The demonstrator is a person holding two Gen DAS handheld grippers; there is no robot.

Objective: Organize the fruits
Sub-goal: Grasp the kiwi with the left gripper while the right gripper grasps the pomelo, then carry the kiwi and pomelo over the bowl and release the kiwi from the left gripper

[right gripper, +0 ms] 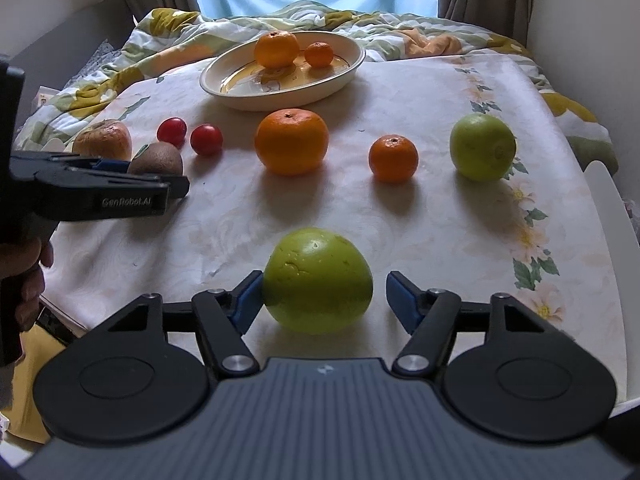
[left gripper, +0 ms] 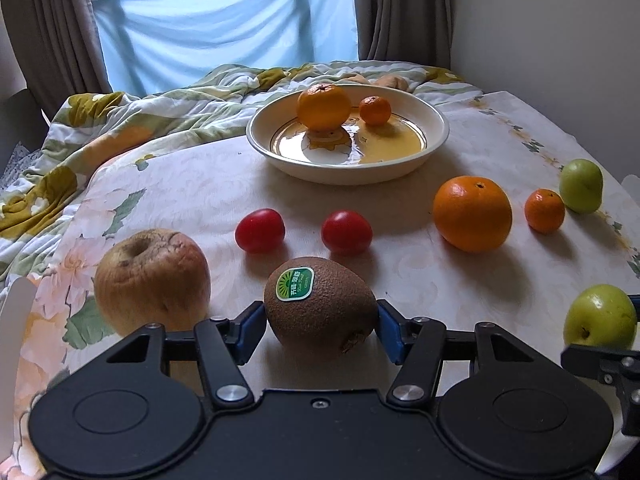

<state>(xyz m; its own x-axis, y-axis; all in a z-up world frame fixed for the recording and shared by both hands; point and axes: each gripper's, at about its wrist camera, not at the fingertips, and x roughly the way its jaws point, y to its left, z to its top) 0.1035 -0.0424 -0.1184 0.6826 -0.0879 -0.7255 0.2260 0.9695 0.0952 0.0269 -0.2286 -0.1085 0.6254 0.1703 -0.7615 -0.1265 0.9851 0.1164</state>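
The left gripper (left gripper: 321,326) is seen clamped on a kiwi (left gripper: 320,308), both pads touching its sides. The right gripper (right gripper: 324,300) is spread around a green apple (right gripper: 318,280): the left pad touches, the right stands apart. Both fruits sit on the counter (right gripper: 440,220); the bowl (left gripper: 434,136) lies at 12 o'clock, two oranges already held in it. A slip is judged likely if the rounded kiwi is lifted off-centre. The apple may be nudged toward 3 o'clock when the pads are closed unevenly.
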